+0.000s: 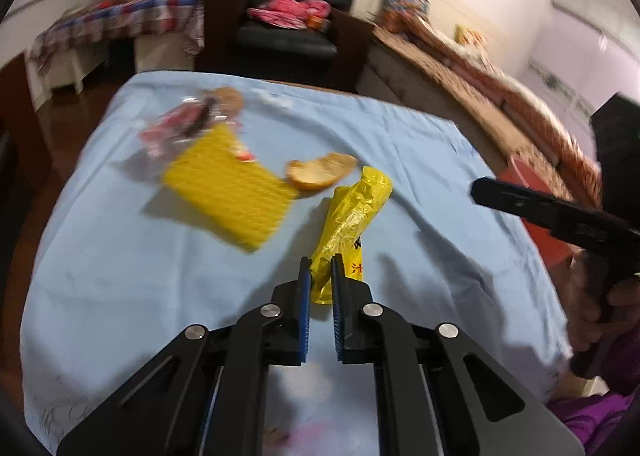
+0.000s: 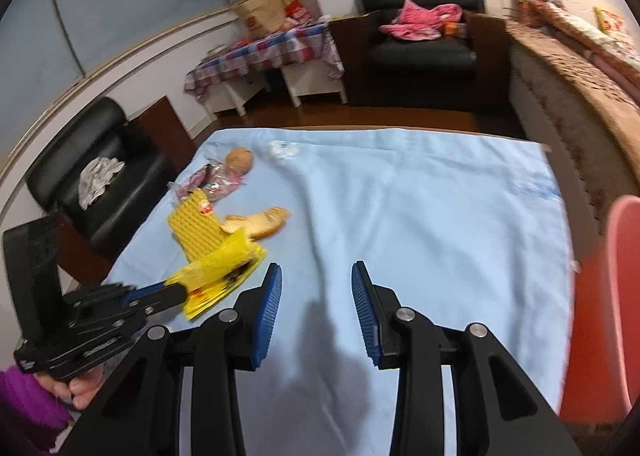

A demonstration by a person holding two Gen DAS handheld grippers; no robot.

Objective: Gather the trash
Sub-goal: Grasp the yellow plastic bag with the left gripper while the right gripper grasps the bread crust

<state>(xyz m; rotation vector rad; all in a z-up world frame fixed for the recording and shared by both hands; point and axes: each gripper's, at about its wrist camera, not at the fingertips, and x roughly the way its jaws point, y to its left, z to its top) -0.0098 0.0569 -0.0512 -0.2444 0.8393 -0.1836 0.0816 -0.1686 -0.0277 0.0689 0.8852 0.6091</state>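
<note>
Only from the right wrist view shows the white crumpled tissue (image 2: 283, 148).

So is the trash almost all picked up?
Not yet. Nothing looks binned so far. The left gripper is pinching the yellow bag; the right gripper is open and empty. Left on the blue cloth: the yellow pad, bread slice, pink wrapper, round bun and a white scrap.

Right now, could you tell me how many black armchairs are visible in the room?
2. One black armchair stands beyond the table's far edge with pink clothing on its seat; the other armchair sits left of the table, holding a white crumpled cloth. Others may be out of view.
</note>
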